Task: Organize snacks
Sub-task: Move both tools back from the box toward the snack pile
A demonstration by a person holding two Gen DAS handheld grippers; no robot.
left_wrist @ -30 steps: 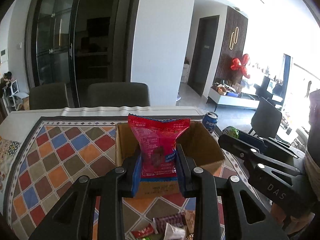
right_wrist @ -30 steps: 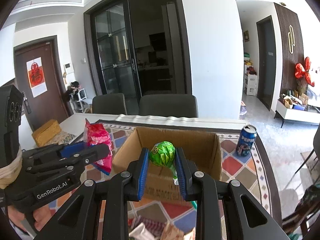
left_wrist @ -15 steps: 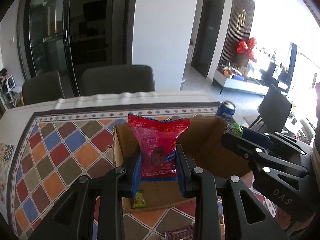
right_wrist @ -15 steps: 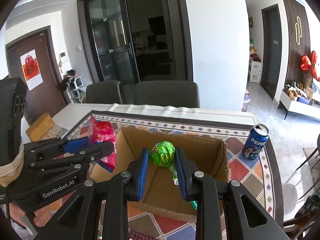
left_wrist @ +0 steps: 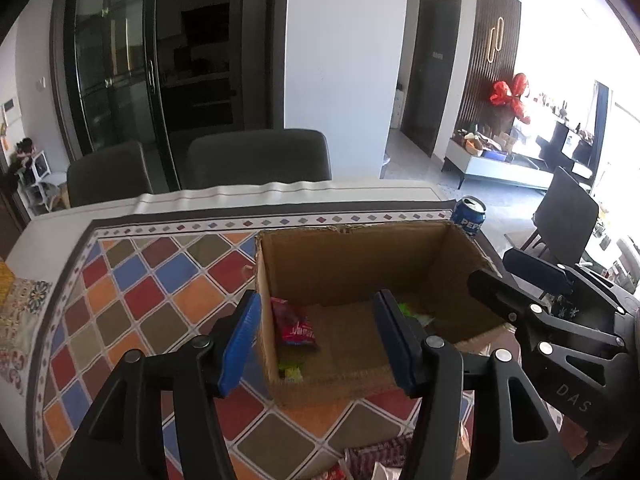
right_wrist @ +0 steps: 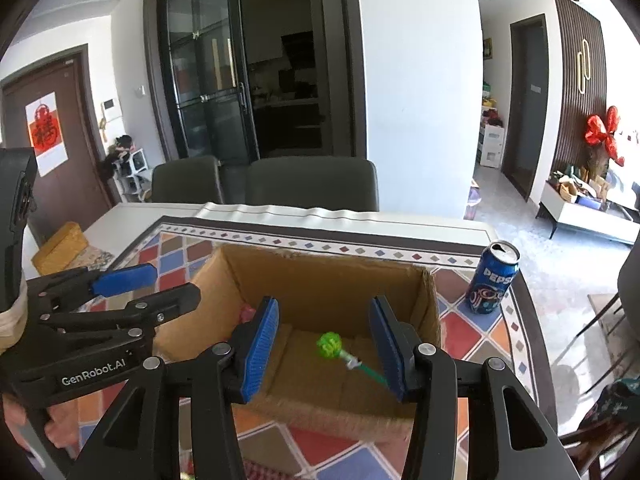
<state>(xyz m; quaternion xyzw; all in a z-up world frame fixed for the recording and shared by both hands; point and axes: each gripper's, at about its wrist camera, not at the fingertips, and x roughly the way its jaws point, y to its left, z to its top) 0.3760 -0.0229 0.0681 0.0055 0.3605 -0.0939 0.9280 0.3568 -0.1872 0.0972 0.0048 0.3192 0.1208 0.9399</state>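
An open cardboard box (left_wrist: 344,248) (right_wrist: 320,276) stands on the patterned tablecloth. My left gripper (left_wrist: 318,338) hovers over its near left edge, jaws opening, nothing pressed between them. The red snack packet (left_wrist: 294,326) lies loose inside the box at the left wall, above a small yellow-green packet (left_wrist: 291,372). My right gripper (right_wrist: 324,354) hangs over the box's near edge, jaws opening too. The green lollipop (right_wrist: 330,345) is in the box below it, free of the pads, its stick running toward the right finger. Each gripper shows at the edge of the other's view.
A blue Pepsi can (right_wrist: 494,278) (left_wrist: 469,216) stands by the box's far right corner. Loose snack wrappers (left_wrist: 376,460) lie on the cloth near me. Two dark chairs (right_wrist: 312,184) stand behind the table. A yellow box (right_wrist: 60,246) sits at the far left.
Both grippers came forward and down over the box, then their jaws parted. The red packet dropped from the left one into the box, the green lollipop from the right one.
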